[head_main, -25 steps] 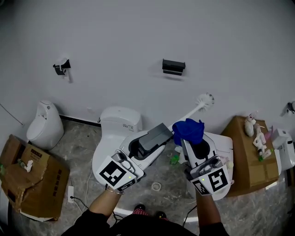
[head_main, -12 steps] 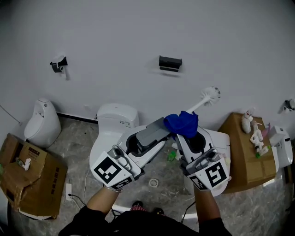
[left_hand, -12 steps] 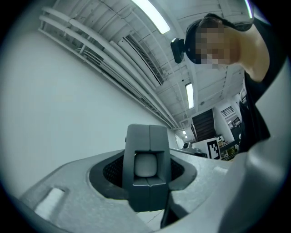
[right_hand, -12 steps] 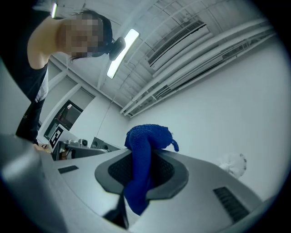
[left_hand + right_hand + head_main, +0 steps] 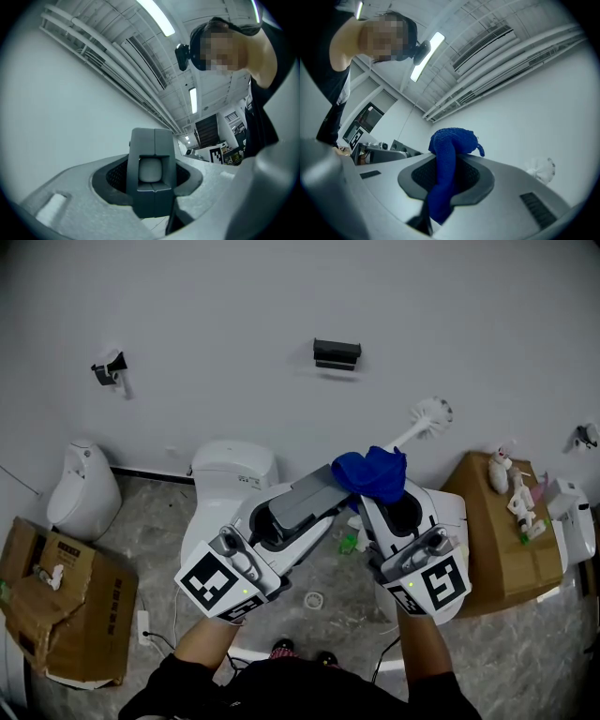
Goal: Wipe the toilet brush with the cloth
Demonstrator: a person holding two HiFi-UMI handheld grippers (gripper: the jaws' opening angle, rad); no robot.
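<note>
**Wiping step: state and procedure**

1. Left hand-held gripper (image 5: 317, 491): closed on the lower end of the toilet brush (image 5: 414, 430). The left gripper view shows the pale handle end seated between the 2 grey pads (image 5: 142, 140).
2. Cloth (image 5: 373, 474): blue and bunched, just right of the left jaws. In the head view it covers the handle where the handle leaves them. Whether it presses on the handle cannot be told.
3. Right hand-held gripper (image 5: 384, 505): closed on the cloth. 1 fold hangs down between its jaws.
4. Brush position: held in the air before the wall, with the handle rising to the upper right. The bristle head (image 5: 431, 414) is well clear of the cloth.

Judged stage: the wipe stands at the handle's lower end, and most of the handle is not yet covered.

Recommended method:
- Hold the left hand-held gripper steady as the anchor.
- Wrap the loose cloth around the handle, not beside it.
- Draw the cloth along the handle toward the bristle head in 1 straight pass.
- Keep side pressure light, as a hard push could lever the handle out of the pads.
- Roll the handle and repeat for the far side.
</note>
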